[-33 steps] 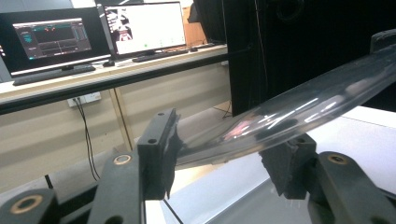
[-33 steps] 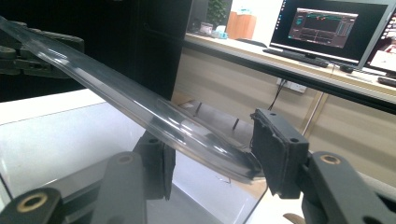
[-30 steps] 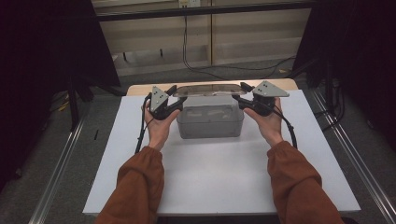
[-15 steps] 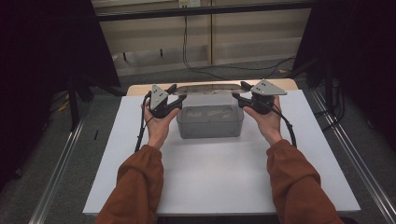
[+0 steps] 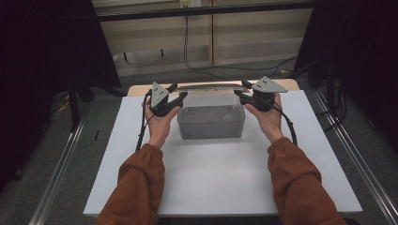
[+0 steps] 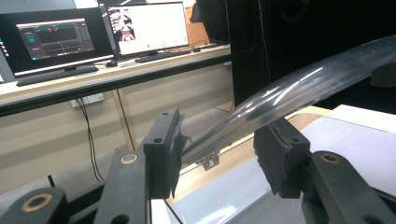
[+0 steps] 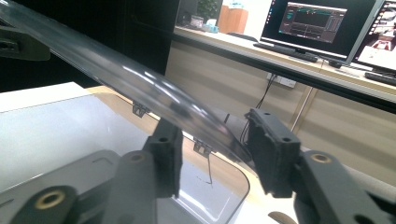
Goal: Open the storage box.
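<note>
Left tool point(image 5: 174, 96) and right tool point(image 5: 241, 92) each hold one end of a clear lid point(image 5: 209, 87) above the far rim of a clear box point(image 5: 211, 123).

The jaws of both tools have just been closing, partly open, the lid's edge between the pads in each gripper view. The box stands between the hands on the white desk point(image 5: 216, 178).

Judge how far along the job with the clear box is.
Done: the lid stands raised over the box. In hand: the left gripper and right gripper have just been closing at its ends; grip unclear. Left: moving the lid.
</note>
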`<state>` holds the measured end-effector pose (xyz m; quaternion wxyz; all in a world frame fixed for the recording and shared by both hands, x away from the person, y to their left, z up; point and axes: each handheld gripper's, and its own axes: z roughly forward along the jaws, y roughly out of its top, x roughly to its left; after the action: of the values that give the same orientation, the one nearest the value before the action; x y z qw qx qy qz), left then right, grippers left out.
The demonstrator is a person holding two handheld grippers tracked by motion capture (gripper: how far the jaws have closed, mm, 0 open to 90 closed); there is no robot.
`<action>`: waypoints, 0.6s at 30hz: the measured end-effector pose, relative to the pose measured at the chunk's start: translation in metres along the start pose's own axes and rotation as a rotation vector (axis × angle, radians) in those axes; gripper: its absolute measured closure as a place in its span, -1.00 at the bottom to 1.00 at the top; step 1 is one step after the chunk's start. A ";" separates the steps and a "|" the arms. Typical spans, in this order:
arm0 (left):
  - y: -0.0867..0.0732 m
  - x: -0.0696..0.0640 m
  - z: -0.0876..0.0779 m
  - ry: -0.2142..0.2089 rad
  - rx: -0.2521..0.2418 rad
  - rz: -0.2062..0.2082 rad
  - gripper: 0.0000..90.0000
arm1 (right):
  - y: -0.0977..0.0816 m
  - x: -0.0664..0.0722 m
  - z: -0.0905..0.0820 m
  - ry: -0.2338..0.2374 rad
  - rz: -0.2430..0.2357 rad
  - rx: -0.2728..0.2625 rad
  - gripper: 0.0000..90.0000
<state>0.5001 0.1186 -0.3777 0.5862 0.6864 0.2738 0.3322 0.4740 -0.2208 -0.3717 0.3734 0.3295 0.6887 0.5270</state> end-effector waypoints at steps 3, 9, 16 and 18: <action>-0.001 0.002 0.002 0.003 0.006 0.006 0.18 | -0.002 -0.002 0.002 -0.005 0.004 -0.005 0.32; 0.000 0.004 0.004 0.004 0.014 -0.005 0.20 | -0.003 -0.005 0.003 -0.005 -0.005 -0.018 0.38; 0.004 0.007 0.008 0.013 0.010 0.010 0.20 | 0.001 -0.009 0.005 0.000 0.007 -0.020 0.41; 0.004 0.009 0.009 0.016 0.009 -0.004 0.13 | 0.001 -0.010 0.005 0.002 0.015 -0.023 0.41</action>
<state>0.5125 0.1191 -0.3731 0.5818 0.6856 0.2813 0.3352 0.4839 -0.2265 -0.3696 0.3726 0.3295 0.6804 0.5381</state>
